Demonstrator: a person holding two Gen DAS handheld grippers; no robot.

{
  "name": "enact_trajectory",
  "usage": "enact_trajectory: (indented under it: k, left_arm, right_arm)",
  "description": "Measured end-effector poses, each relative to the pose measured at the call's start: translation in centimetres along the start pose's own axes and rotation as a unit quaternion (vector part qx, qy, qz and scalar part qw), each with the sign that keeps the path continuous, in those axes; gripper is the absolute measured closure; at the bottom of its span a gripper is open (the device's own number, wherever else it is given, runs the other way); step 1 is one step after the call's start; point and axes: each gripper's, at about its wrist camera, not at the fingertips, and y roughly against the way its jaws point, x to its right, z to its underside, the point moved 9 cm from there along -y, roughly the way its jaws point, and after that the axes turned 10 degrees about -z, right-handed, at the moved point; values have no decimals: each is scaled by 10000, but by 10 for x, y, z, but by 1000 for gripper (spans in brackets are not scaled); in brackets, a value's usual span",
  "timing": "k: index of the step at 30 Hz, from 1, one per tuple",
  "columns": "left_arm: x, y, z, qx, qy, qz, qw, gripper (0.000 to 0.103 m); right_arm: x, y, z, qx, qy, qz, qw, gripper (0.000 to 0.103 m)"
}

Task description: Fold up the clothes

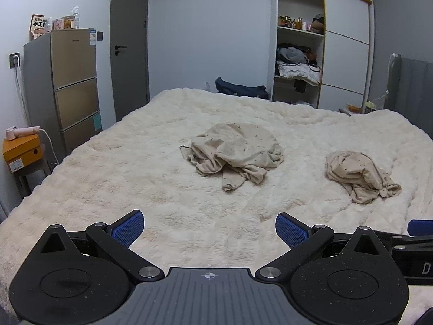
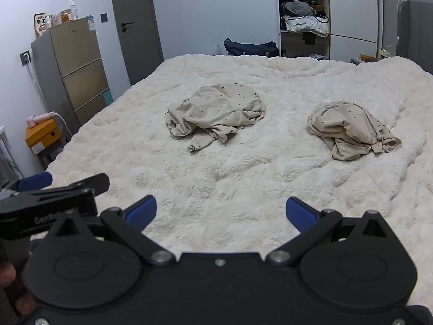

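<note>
Left wrist view: the left gripper (image 1: 209,228) is hovering over the near edge of the cream fleece blanket (image 1: 113,168), its blue-padded jaws spread wide and gripping nothing. Two crumpled beige garments are lying on the blanket well ahead: the larger garment (image 1: 235,149) near the middle of the bed, the smaller garment (image 1: 360,174) off to its right, the two well apart. Right wrist view: the right gripper (image 2: 220,212) is likewise standing fully open and empty, just beside its partner. Both tools are probably being held back and level so that each camera is taking in both heaps before one is chosen. Folding is apparently not yet begun; a garment likely needs spreading flat first.
</note>
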Motion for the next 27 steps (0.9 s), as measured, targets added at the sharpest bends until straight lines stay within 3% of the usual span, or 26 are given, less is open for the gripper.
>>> enact_trajectory:
  k: [27]
  left_arm:
    - [3, 3, -1, -38, -75, -94, 9999, 0]
  right_arm:
    - [-12, 2, -7, 53, 73, 62, 9999, 0]
